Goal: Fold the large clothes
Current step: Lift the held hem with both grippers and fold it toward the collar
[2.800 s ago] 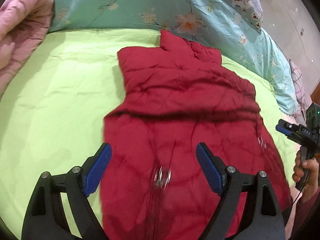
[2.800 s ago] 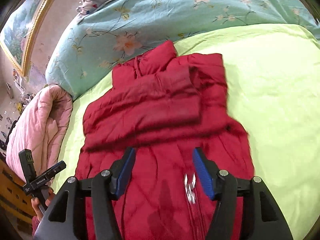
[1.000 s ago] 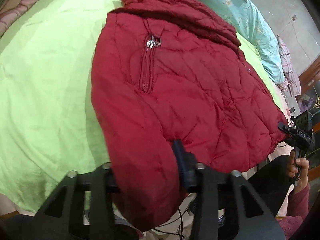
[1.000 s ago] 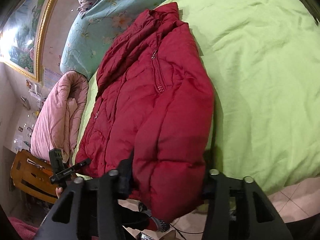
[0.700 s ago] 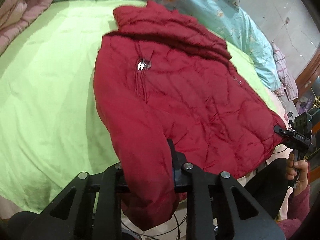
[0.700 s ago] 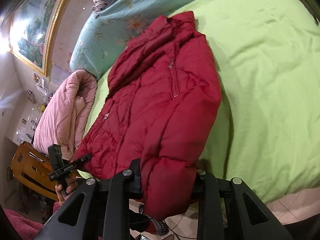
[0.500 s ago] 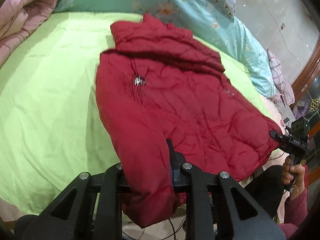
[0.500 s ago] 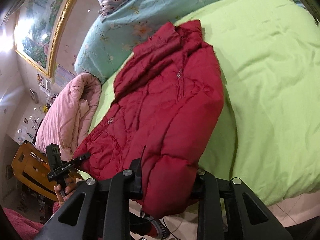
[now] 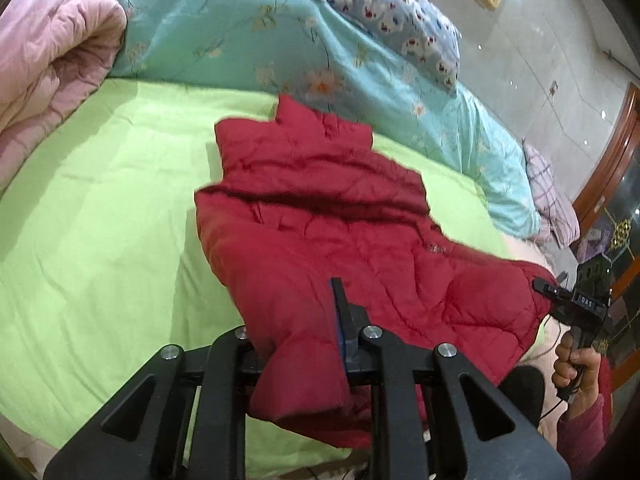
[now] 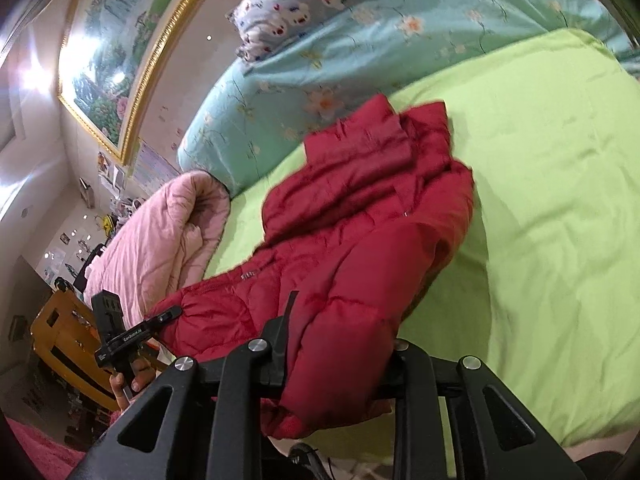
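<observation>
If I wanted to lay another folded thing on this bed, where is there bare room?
The green sheet is bare between the red padded jacket and the rolled pink quilt. In the right wrist view it is also bare beyond the jacket's other side. The head end is crowded: the teal floral duvet touches the jacket's collar.

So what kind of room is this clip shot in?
Very likely a home bedroom: a bed under a green sheet, a floral duvet with a pillow, and a framed painting on the wall.

Open green sheet (image 9: 100, 216) flanks the red jacket (image 9: 340, 220); pink quilt (image 9: 44, 68) and teal pillows (image 9: 248, 36) border it.
</observation>
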Demonstrator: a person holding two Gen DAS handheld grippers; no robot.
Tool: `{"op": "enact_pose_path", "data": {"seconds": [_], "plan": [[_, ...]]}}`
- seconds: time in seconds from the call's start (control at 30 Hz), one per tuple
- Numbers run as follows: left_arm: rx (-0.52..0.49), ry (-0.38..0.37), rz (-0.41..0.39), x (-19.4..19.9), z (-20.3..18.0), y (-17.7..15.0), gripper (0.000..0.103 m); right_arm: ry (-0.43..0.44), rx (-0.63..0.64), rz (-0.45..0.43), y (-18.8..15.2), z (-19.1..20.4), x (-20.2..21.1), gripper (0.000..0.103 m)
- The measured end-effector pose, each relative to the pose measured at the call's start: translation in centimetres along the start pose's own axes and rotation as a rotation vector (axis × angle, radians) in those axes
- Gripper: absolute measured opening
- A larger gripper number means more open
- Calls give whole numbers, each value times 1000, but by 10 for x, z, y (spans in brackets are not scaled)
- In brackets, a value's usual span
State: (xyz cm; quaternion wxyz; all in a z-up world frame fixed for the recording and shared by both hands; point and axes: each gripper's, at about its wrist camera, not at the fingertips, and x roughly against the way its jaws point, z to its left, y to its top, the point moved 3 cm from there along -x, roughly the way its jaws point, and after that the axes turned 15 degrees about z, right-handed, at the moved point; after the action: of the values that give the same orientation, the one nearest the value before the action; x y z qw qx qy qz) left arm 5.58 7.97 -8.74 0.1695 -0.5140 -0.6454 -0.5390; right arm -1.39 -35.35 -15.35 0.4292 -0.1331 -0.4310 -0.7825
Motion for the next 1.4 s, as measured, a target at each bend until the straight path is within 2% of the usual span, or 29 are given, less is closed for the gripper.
{"op": "enact_pose_path", "data": {"seconds": [0.13,0.53,0.9,1.23,1.4], "plan": [[10,0,-49,11,-3,20,16,27,3,-37,20,6,9,23],[59,2,-109,14,4,91,16,65,-17,-125,93,8,14,23],[95,34,-106,-23,12,170,17,55,-75,-188,184,-8,-15,23],[118,66,-78,-65,29,223,17,21,-111,-195,246,-25,-53,23],[140,98,-54,-93,41,251,17,2,-161,-189,276,-48,-76,23]]}}
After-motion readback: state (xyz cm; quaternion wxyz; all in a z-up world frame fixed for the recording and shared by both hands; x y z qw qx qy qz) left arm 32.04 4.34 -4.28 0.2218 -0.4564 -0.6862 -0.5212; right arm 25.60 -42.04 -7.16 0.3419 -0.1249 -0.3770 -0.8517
